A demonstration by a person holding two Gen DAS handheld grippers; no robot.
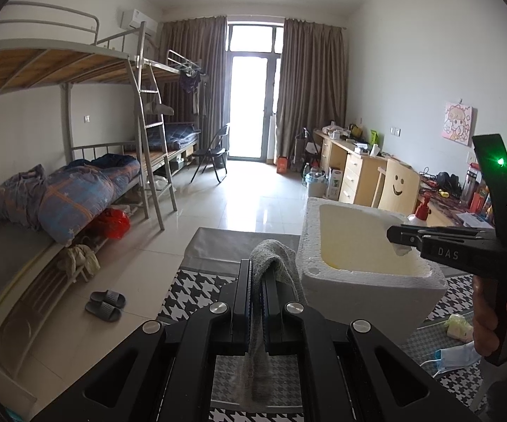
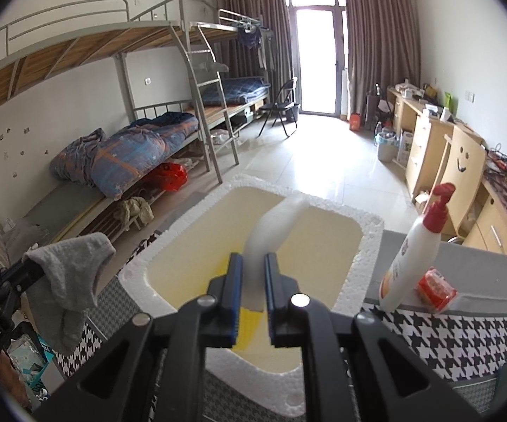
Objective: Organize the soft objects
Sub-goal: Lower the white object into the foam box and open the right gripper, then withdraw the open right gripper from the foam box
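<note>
1. Counter (image 2: 464,337): houndstooth cloth over it; carries a white foam box (image 2: 369,246), a pump bottle (image 2: 411,260) and a red packet (image 2: 436,290) at the box's right.
2. Foam box: open top, yellowish inside.
3. Left claw (image 1: 257,281): clamped tight on a grey sock (image 1: 274,263), which drapes over the fingers, just left of the box.
4. Right claw (image 2: 253,263): narrow, gripping a white sock (image 2: 274,228) that sticks up, blurred, over the box interior.
5. Person's hand (image 1: 496,316) on the right claw's handle.
</note>
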